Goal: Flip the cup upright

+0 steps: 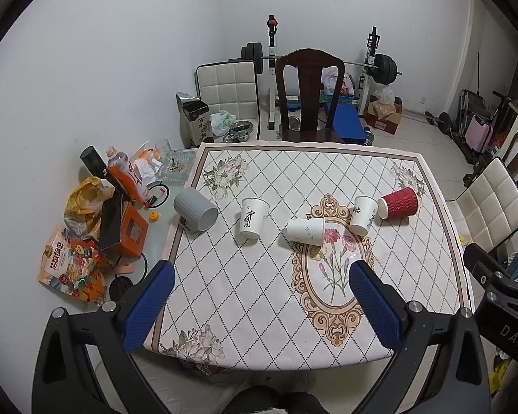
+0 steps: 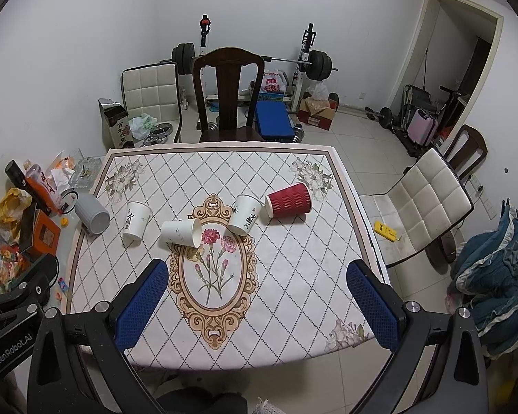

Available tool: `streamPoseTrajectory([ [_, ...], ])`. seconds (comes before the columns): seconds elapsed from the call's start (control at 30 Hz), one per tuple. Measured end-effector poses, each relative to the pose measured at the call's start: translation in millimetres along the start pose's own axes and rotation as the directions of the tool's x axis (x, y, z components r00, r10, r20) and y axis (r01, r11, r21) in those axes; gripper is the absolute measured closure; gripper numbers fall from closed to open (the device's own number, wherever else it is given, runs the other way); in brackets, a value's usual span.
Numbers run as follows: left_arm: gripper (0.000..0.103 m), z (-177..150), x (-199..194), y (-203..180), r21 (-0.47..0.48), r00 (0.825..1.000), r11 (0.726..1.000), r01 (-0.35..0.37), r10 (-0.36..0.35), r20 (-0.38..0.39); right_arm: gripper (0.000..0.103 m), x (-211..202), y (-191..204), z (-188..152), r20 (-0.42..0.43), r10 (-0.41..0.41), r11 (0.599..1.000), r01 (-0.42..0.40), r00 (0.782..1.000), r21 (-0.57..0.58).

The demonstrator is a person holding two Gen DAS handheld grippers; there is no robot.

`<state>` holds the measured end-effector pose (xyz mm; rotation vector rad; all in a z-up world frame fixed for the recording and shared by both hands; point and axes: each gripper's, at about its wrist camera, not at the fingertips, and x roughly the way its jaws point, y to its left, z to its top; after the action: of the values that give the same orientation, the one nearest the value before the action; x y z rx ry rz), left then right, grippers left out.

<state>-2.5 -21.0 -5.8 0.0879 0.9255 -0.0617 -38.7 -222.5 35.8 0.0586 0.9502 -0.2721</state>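
Several cups sit in a row across the patterned tablecloth (image 1: 259, 293). A grey ribbed cup (image 1: 195, 214) lies on its side at the left edge; it also shows in the right wrist view (image 2: 92, 218). A white paper cup (image 1: 253, 217) (image 2: 136, 220) stands upright. A second white cup (image 1: 305, 231) (image 2: 182, 232) lies on its side. A third white cup (image 1: 363, 215) (image 2: 244, 214) stands tilted. A red ribbed cup (image 1: 398, 203) (image 2: 288, 200) lies on its side. My left gripper (image 1: 262, 307) and right gripper (image 2: 259, 307) are open, empty, above the table's near edge.
Snack bags, a bottle, boxes and a glass ashtray (image 1: 176, 167) clutter the surface left of the cloth. A dark wooden chair (image 1: 309, 96) stands at the far side, a white padded chair (image 2: 424, 207) to the right. Gym weights stand by the back wall.
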Motion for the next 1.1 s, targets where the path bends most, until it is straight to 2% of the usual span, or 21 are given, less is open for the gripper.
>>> streamPoseTrajectory([
  [1.1, 0.0, 2.3, -1.1, -0.9, -0.002, 1.0, 1.0, -0.001, 0.001, 0.001, 0.0, 2.0, -0.1, -1.3, -0.001, 0.004, 1.0, -0.004, 1.0, 0.001],
])
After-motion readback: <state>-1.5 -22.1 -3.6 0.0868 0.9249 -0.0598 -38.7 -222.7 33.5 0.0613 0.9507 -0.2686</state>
